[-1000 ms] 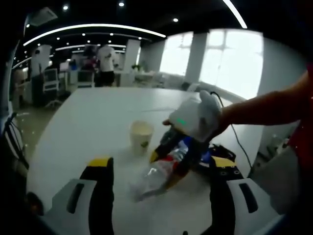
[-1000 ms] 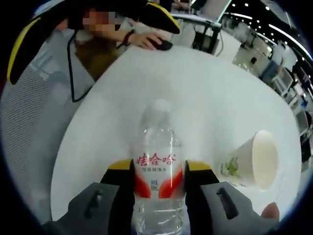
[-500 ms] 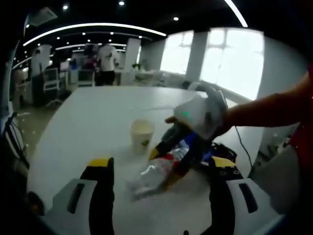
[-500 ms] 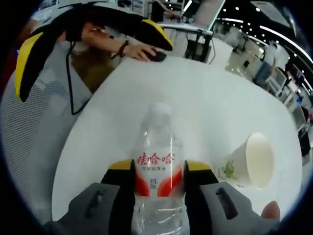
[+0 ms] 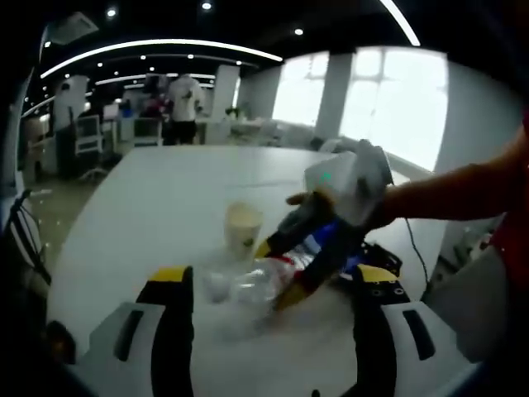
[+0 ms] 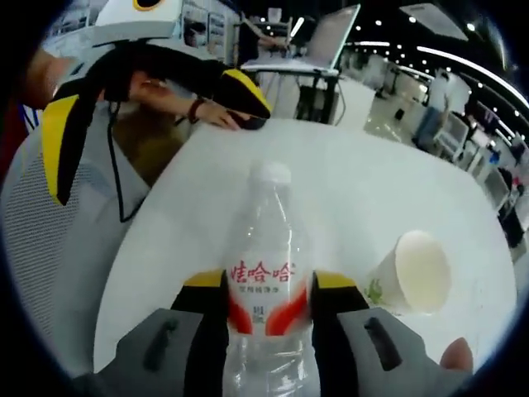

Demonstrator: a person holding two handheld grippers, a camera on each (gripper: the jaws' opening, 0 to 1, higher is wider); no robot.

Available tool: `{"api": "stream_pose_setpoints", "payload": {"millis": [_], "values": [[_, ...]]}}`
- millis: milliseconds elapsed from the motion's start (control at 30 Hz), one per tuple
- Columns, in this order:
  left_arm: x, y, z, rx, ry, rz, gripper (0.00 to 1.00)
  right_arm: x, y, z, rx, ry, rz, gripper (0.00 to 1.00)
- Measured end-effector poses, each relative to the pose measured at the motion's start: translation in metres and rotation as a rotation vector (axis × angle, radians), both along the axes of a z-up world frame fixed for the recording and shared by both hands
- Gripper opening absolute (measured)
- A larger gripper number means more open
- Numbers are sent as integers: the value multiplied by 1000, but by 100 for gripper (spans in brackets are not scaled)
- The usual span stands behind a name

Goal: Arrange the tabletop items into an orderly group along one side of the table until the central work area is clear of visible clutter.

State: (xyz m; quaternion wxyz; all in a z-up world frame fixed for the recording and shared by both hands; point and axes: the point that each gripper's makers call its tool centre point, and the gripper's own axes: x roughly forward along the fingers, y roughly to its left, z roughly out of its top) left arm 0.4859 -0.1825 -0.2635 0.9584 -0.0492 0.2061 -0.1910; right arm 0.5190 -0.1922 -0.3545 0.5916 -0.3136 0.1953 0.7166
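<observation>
The clear water bottle (image 6: 263, 273) sat clamped between the 2 jaws of the right tool (image 6: 263, 310), which gripped it at the red-and-white label. Its long axis ran along the jaws, the white cap pointing away from the camera; in the left gripper view the bottle (image 5: 264, 281) lay slanted low over the white counter (image 5: 157, 207), cap toward the left. Whether it held water could not be told. Beside it stood 1 paper cup (image 6: 413, 273), mouth open, looking empty. The left tool (image 5: 273, 285) stood wide open, holding nothing. The right tool's (image 5: 310, 252) jaws were partly hidden by the hand (image 5: 347, 194)
</observation>
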Motion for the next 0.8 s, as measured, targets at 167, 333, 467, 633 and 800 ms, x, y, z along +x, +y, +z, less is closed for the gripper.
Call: {"api": "stream_pose_setpoints", "payload": {"millis": [167, 333, 467, 633, 800], "values": [[0, 2, 0, -1, 1, 5, 74, 1, 3, 6, 22, -5, -13, 37], [0, 2, 1, -2, 0, 8, 74, 2, 6, 12, 47, -3, -27, 37], [0, 4, 2, -10, -6, 20, 74, 3, 10, 17, 69, -8, -40, 37], [1, 6, 2, -11, -4, 25, 74, 4, 13, 20, 89, -7, -58, 37], [4, 10, 4, -17, -7, 45, 74, 5, 16, 22, 109, -6, -85, 37]]}}
